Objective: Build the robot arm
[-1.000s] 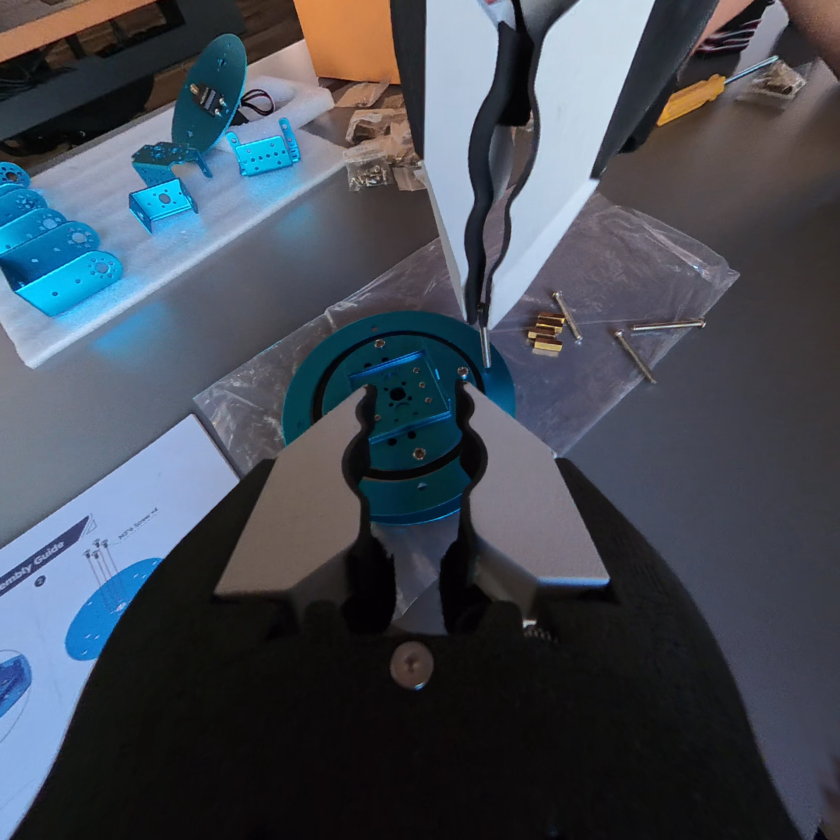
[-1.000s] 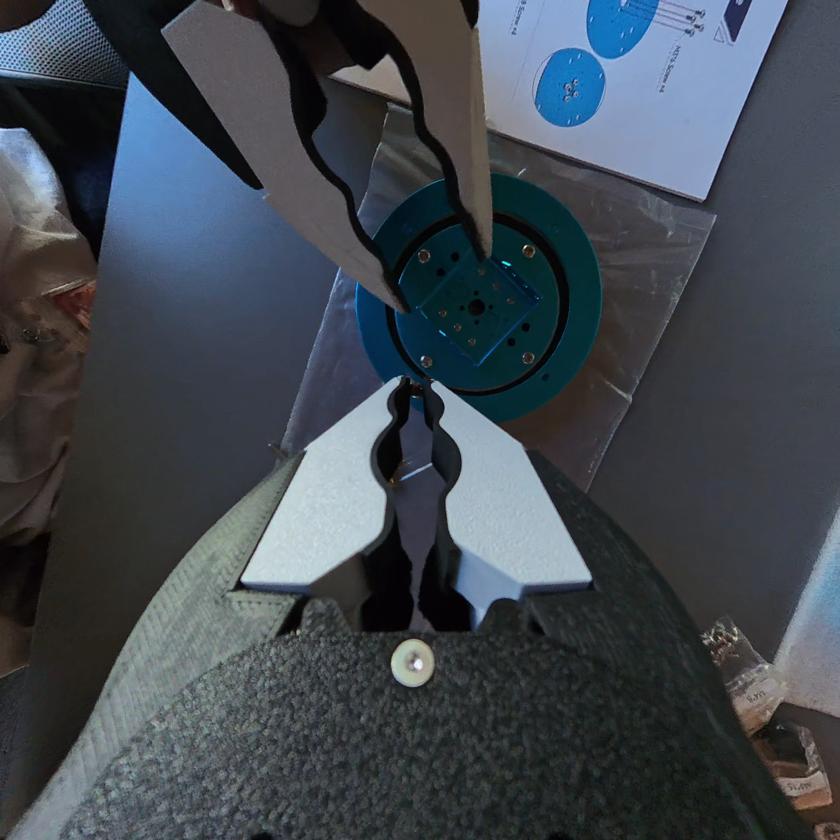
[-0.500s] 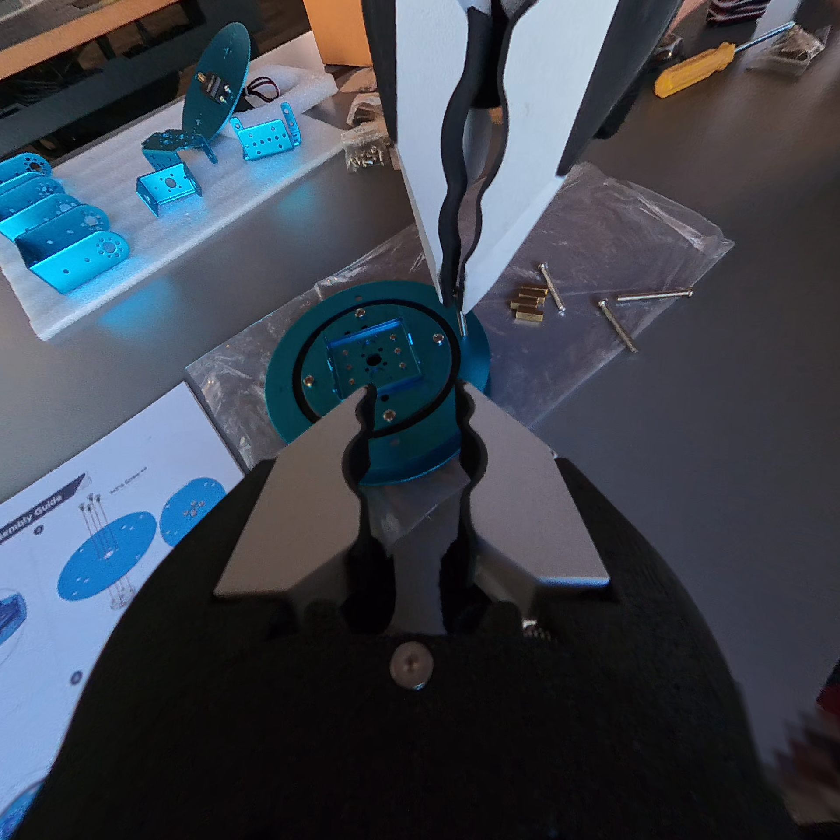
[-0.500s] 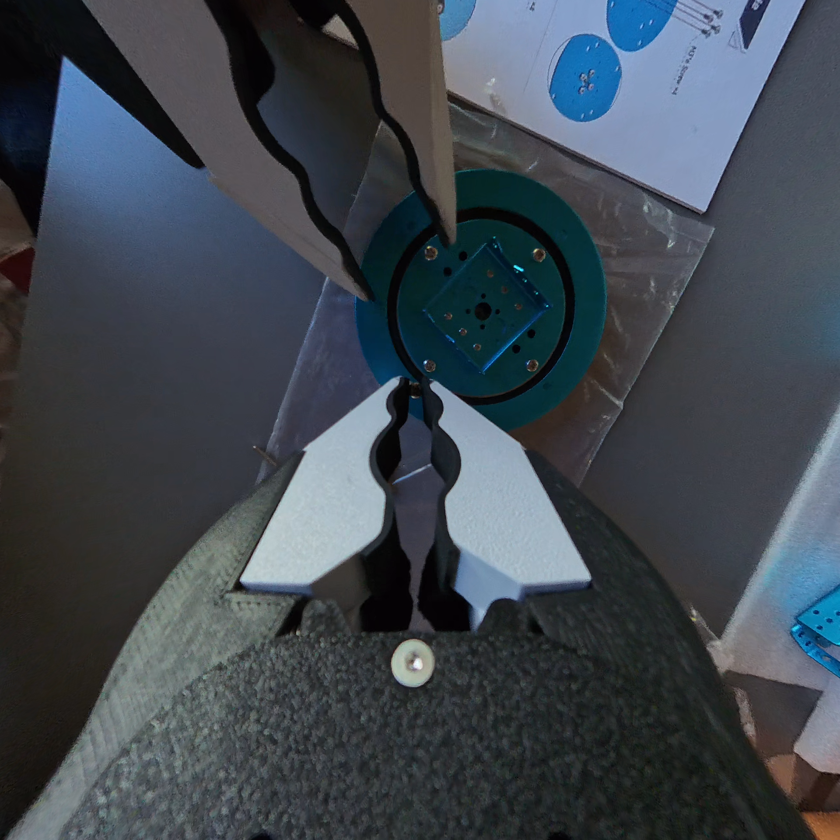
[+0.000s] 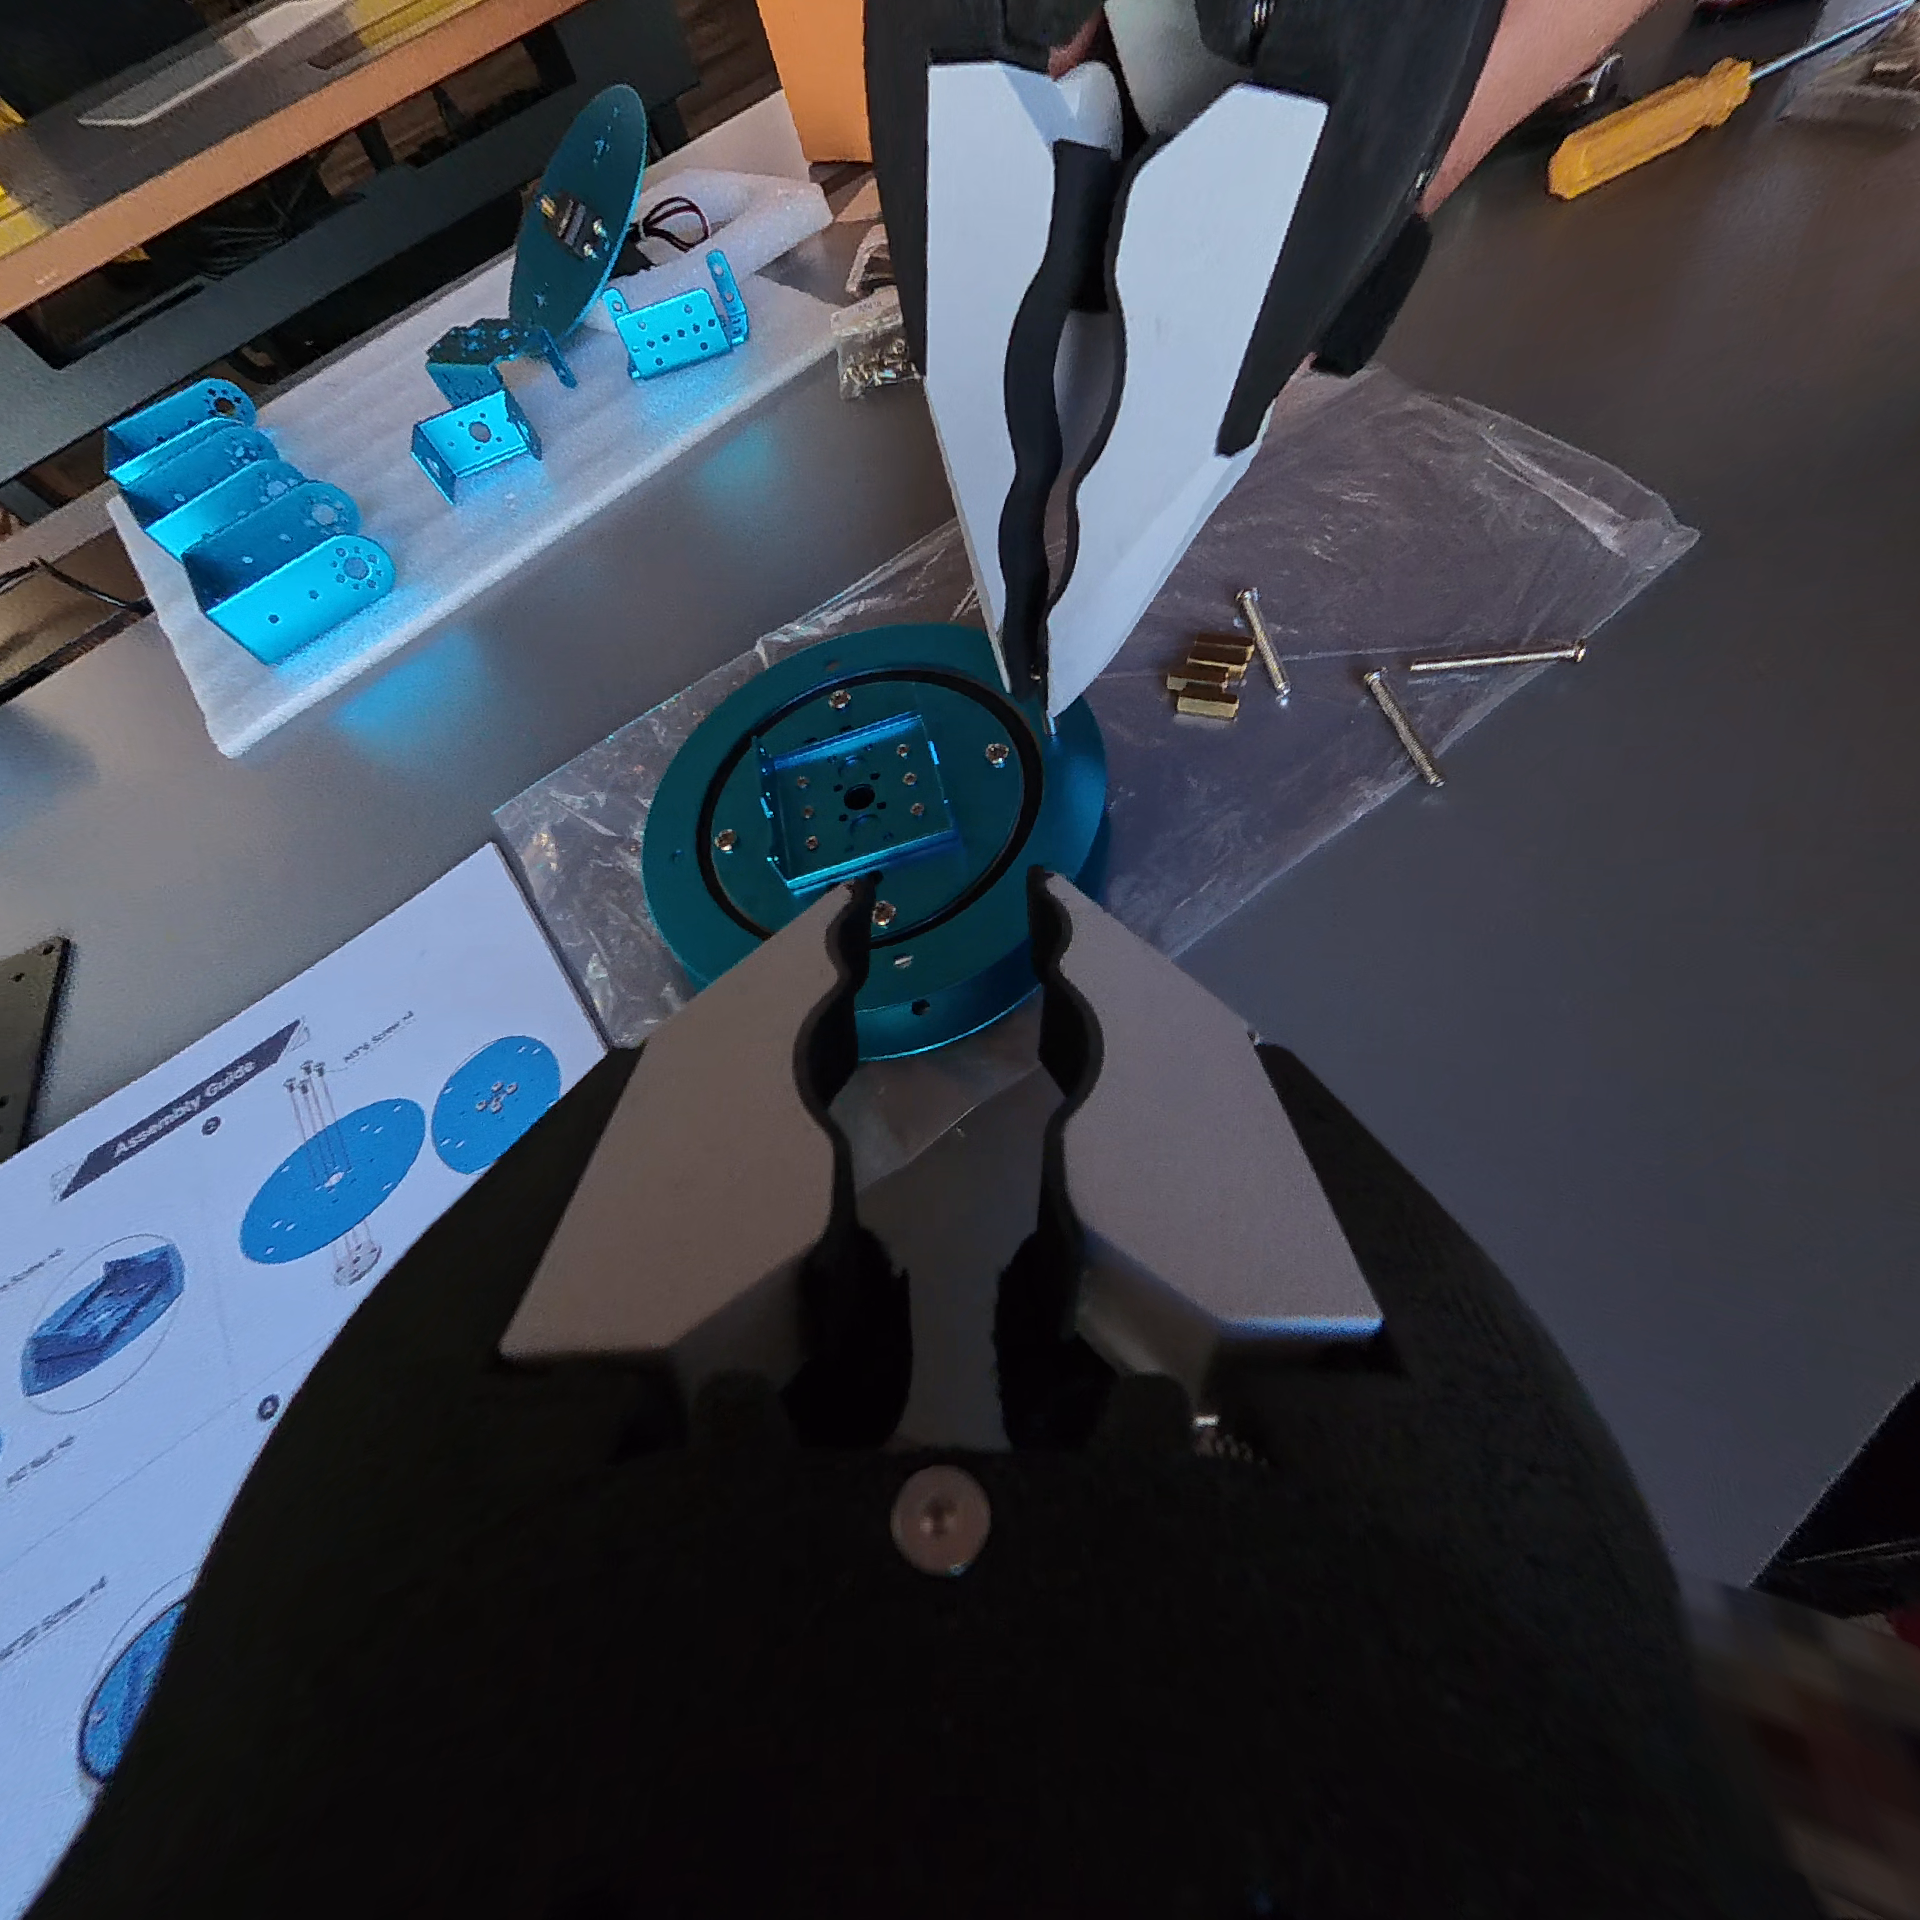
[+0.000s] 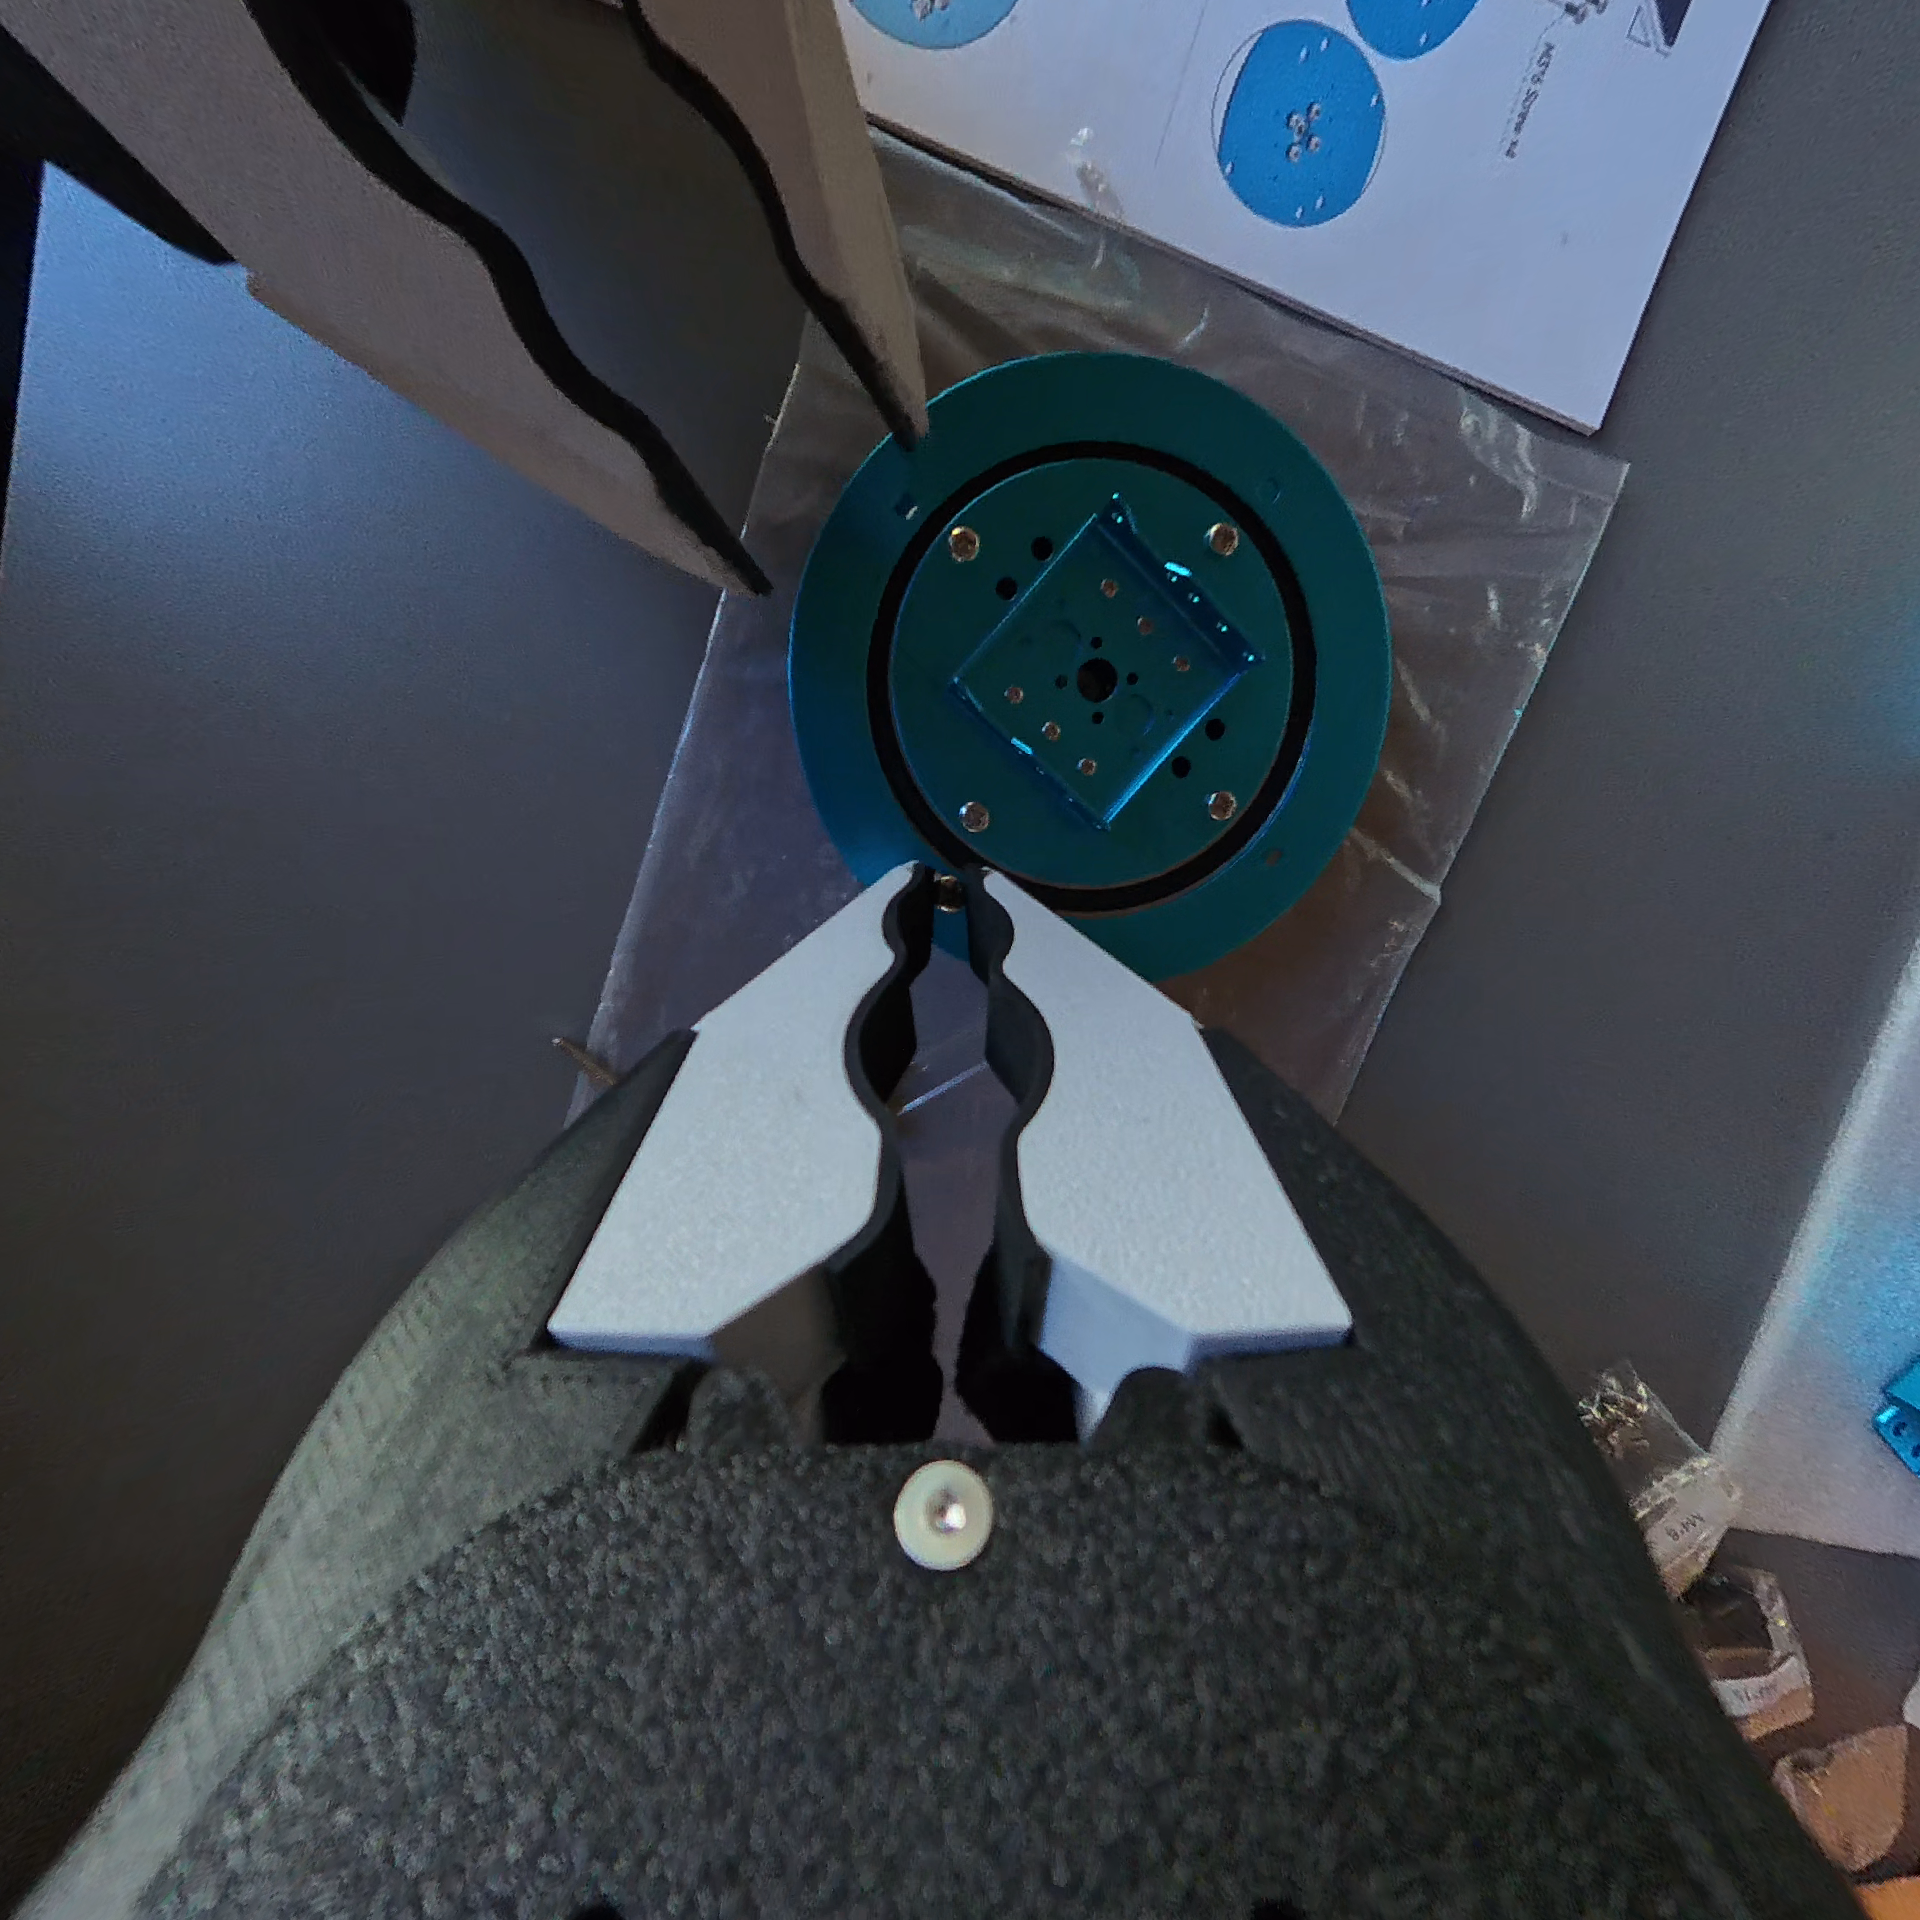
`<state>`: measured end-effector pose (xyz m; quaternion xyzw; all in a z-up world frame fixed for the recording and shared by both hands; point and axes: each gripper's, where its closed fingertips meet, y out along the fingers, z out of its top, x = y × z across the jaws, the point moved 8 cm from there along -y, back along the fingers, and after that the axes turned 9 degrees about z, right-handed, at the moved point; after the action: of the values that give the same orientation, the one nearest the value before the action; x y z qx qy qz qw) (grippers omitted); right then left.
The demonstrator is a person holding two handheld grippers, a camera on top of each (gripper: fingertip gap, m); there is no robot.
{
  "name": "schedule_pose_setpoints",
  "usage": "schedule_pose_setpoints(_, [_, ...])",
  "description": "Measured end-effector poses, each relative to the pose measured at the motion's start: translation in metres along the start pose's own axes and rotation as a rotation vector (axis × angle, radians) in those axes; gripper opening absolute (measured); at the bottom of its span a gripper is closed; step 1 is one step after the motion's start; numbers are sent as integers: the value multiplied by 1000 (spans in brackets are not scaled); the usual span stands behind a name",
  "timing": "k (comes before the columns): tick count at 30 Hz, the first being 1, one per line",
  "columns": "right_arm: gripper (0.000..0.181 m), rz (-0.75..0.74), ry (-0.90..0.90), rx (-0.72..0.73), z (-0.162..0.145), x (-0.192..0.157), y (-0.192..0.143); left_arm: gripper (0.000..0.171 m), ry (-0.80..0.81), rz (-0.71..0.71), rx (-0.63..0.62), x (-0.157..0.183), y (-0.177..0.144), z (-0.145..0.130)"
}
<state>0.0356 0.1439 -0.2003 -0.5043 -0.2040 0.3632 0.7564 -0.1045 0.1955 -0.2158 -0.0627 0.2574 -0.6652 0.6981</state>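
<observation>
A blue round base (image 5: 873, 810) with a square blue bracket (image 5: 857, 795) at its centre lies on a clear plastic bag (image 5: 1403, 540). My left gripper (image 5: 945, 883) is open and empty, its tips over the near edge of the base. My right gripper (image 6: 945, 878) is shut on a small screw (image 6: 948, 891) and holds it upright at the base's outer ring (image 6: 1351, 644). In the left wrist view the right gripper (image 5: 1039, 675) comes down from above with the screw (image 5: 1044, 717) at the ring's far right edge. The left gripper (image 6: 836, 509) shows open at the top of the right wrist view.
Loose long screws (image 5: 1403, 727) and brass standoffs (image 5: 1210, 675) lie on the bag to the right. An instruction sheet (image 5: 312, 1091) lies at the left. White foam (image 5: 582, 499) at the back holds blue brackets (image 5: 291, 540). A yellow screwdriver (image 5: 1652, 125) lies far right. Small hardware bags (image 6: 1683, 1527). Across from one pair of fingers to the other is roughly 6 cm.
My left gripper has drawn back from over the square bracket to the base's near edge. The right gripper has lowered the screw at the ring; less of the screw shows below its tips.
</observation>
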Motion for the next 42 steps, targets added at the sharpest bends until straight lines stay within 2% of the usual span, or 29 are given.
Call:
schedule_pose_setpoints(11, [5, 46, 53, 127, -7, 4, 1, 28, 29, 37, -34, 3, 1, 1])
schedule_pose_setpoints(21, [5, -28, 37, 262, -13, 0, 5, 26, 177, 10, -5, 27, 4, 3])
schedule_pose_setpoints(32, [5, -45, 91, 340, -16, 0, 8, 19, 288, 54, -49, 37, 15, -1])
schedule_pose_setpoints(42, [5, -14, 122, 340, -25, -2, 3, 14, 298, 80, -63, 35, 19, -4])
